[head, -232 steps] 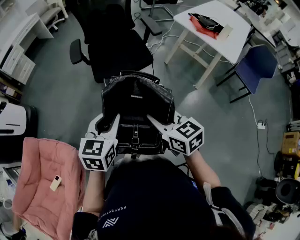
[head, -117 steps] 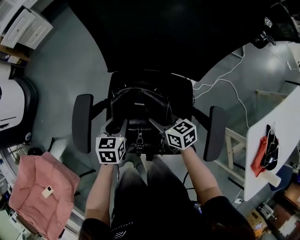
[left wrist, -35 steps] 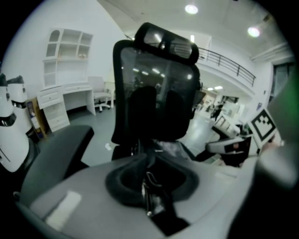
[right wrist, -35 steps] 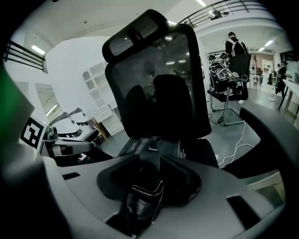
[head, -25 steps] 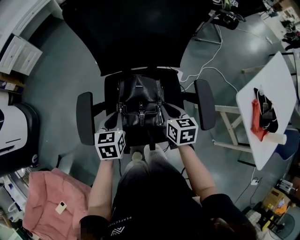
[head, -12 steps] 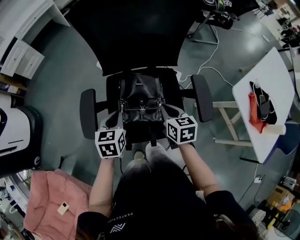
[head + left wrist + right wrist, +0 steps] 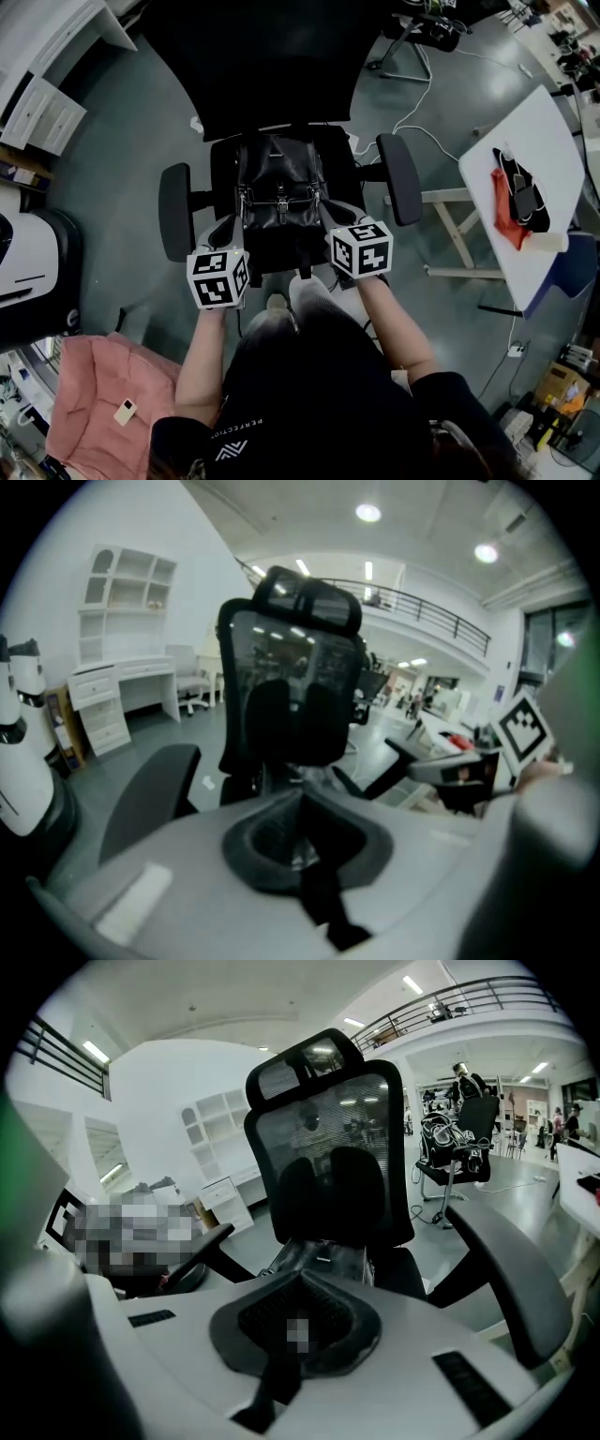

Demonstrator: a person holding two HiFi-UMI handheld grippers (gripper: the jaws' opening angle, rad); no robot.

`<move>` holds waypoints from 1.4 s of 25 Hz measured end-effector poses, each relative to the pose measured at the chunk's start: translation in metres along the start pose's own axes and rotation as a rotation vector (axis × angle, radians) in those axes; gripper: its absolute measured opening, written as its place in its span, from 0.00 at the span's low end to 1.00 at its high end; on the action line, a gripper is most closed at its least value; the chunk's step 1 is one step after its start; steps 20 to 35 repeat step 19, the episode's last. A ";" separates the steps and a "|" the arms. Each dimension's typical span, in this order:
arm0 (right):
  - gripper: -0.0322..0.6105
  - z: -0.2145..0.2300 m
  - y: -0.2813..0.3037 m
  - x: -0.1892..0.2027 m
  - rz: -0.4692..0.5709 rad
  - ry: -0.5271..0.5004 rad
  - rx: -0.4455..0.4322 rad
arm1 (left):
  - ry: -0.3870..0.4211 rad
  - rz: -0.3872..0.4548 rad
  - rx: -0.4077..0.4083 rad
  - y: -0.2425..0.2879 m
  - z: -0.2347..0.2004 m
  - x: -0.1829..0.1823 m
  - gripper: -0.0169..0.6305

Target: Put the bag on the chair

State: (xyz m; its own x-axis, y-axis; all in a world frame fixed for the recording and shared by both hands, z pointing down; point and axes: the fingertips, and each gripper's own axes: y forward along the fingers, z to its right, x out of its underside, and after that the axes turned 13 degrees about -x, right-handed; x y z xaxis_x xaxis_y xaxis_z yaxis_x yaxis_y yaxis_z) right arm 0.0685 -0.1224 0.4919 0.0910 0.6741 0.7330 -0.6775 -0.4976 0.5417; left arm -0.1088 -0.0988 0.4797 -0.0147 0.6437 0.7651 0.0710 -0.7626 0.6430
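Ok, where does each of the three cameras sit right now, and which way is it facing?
Head view: on the person's head, facing steeply down at the black leather bag on the black mesh office chair; forearms, left gripper and right gripper show.
Left gripper view: on the left gripper, facing the chair's backrest along its shut jaws.
Right gripper view: on the right gripper, facing backrest and bag along shut jaws.
Shared: both gripper views show the backrest.

Black chair [image 7: 176,212], bag [image 7: 279,186] on it

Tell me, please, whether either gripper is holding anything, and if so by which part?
Nothing is held. The left gripper and the right gripper are both shut and empty; the black backpack stands on the office chair.
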 end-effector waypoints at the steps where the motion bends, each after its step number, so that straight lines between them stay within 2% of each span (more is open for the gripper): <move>1: 0.05 -0.002 -0.001 0.001 0.001 0.000 -0.001 | 0.000 0.001 0.001 -0.001 0.000 0.001 0.04; 19: 0.05 -0.013 -0.009 0.011 -0.001 0.011 -0.036 | -0.004 -0.029 -0.007 -0.015 0.003 0.017 0.04; 35: 0.05 -0.013 -0.009 0.011 -0.001 0.011 -0.036 | -0.004 -0.029 -0.007 -0.015 0.003 0.017 0.04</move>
